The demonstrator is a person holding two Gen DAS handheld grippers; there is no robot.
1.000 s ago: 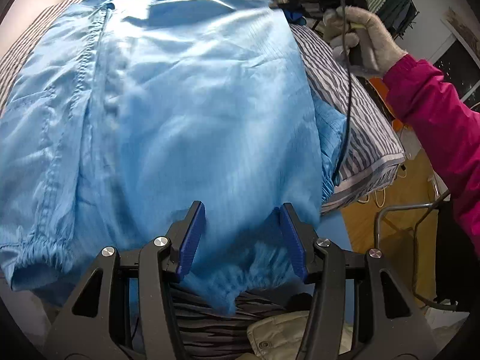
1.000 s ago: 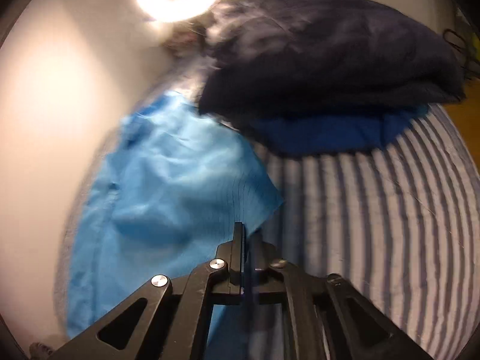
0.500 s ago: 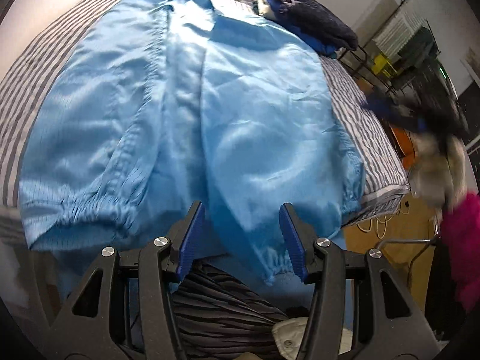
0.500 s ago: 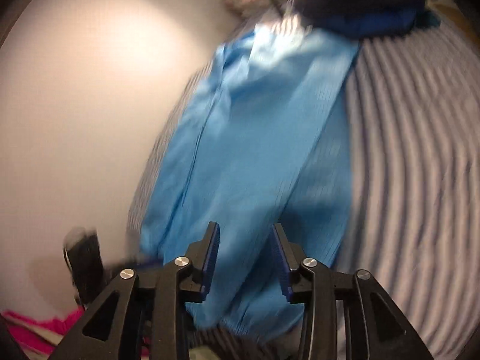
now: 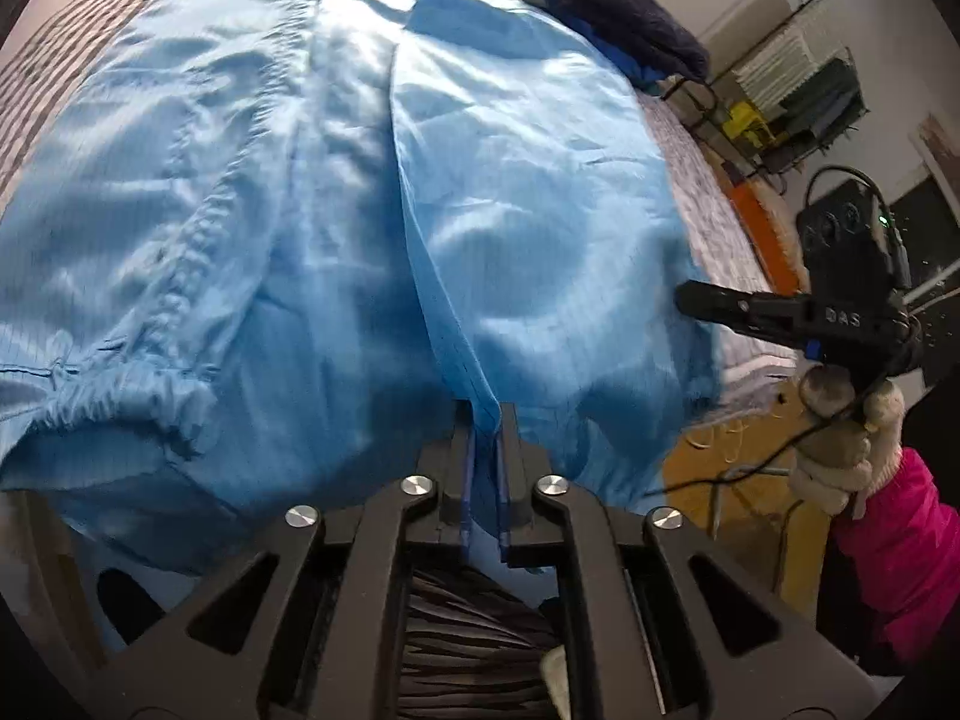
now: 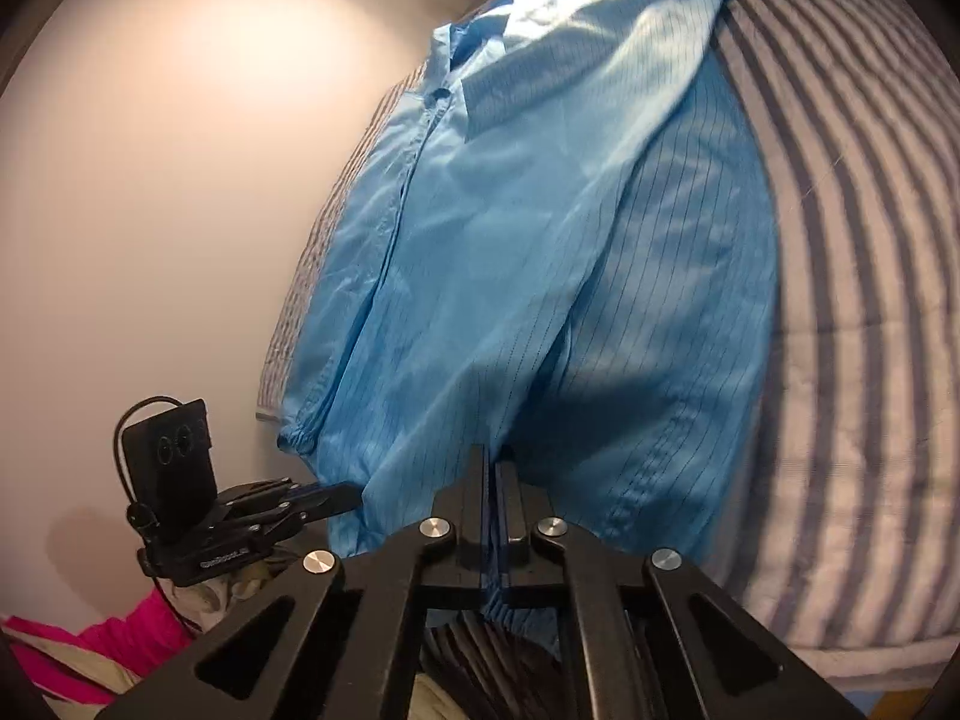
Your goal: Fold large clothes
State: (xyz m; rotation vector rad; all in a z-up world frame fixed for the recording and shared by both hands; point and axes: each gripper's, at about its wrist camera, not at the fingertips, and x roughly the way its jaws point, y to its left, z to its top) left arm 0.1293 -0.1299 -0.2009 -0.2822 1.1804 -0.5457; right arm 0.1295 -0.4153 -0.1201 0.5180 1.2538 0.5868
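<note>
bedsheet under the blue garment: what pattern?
Grey and white stripes on the bedsheet; clearest in the right wrist view.

Black two-finger grippers, gloved hand, pink sleeve

The left gripper [image 5: 485,420] has black arms, blue pads and silver screws; beside it, the right gripper [image 5: 690,299] reads "DAS", above a pale knit glove [image 5: 840,444] and pink sleeve [image 5: 894,540].

The garment [image 5: 510,192] is light blue with thin dark pinstripes, the bed cover [image 6: 852,276] is striped grey and white, the folded bundle [image 5: 624,18] at the head looks navy, perhaps over brighter blue, and the person's sleeve [image 5: 900,558] is magenta above a pale glove [image 5: 840,438].
</note>
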